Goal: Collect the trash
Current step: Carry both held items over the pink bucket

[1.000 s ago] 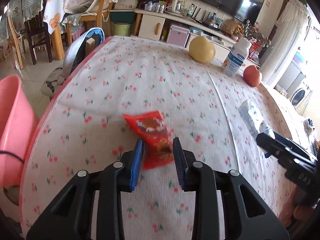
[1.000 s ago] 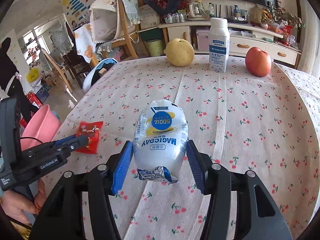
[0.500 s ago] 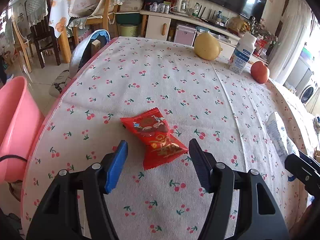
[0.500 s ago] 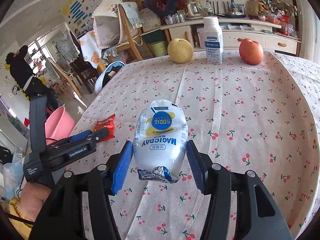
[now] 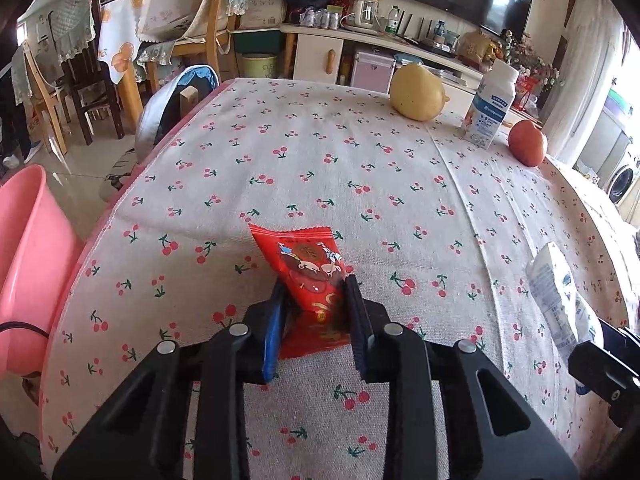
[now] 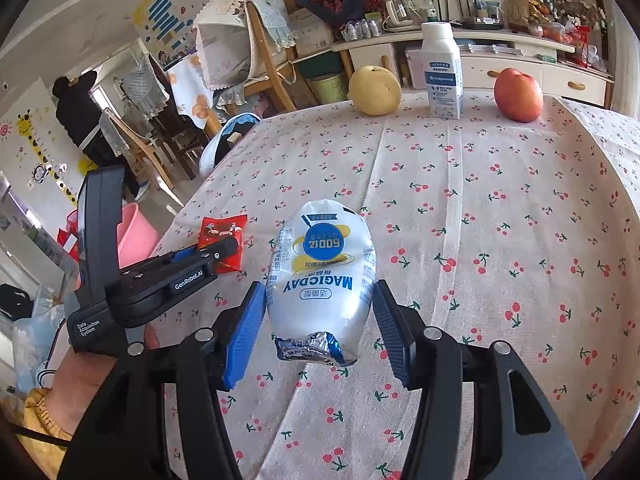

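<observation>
A red snack packet [image 5: 300,256] lies on the cherry-print tablecloth [image 5: 360,168] near the table's left edge. My left gripper [image 5: 315,286] is closing its jaws on the packet's near end, and both pads press on it. The right wrist view shows the same packet [image 6: 222,230] with the left gripper [image 6: 224,250] on it. My right gripper [image 6: 318,286] is shut on a puffy white bag [image 6: 324,264] with blue and yellow print, held just above the cloth. In the left wrist view that bag [image 5: 556,288] shows at the right.
A pink bucket [image 5: 24,264] stands on the floor beside the table's left edge. At the far side of the table sit a yellow pear [image 5: 416,92], a white milk bottle [image 5: 490,108] and a red apple [image 5: 528,144]. A person [image 6: 76,112] stands far back.
The left jaws stood narrow around the red packet, opened wide half a second ago, and have closed on it again. The right gripper still holds the white bag.
</observation>
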The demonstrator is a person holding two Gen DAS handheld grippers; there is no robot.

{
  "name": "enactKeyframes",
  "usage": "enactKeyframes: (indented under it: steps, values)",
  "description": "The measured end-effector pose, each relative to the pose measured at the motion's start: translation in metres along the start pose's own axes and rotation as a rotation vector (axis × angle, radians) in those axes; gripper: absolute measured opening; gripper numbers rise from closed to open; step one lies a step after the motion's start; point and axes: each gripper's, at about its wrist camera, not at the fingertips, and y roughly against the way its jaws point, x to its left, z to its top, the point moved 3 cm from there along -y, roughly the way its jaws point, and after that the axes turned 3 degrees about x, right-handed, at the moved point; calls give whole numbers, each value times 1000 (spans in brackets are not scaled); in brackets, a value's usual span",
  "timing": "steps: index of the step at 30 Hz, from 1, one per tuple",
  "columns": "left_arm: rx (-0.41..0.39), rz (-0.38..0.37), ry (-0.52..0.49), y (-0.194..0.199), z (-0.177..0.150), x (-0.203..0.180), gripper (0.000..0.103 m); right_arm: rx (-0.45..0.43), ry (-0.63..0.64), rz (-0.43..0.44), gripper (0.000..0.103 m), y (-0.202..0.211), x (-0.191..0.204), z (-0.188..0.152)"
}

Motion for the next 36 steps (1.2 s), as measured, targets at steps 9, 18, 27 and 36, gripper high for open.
enactKeyframes:
  steps: [9, 18, 27, 36]
  values:
    - [-40, -69, 30, 23, -3, 14, 24, 0, 28, 1, 56, -3, 7, -3]
    - [-76, -149, 91, 44, 2, 41, 24, -3, 52, 2, 56, -5, 15, -2]
    - [-130, -174, 121, 66, 8, 56, 24, -19, 80, 22, 56, -3, 34, 3]
    - [-213, -124, 210, 89, 14, 95, 24, -10, 130, 38, 56, -14, 63, 9]
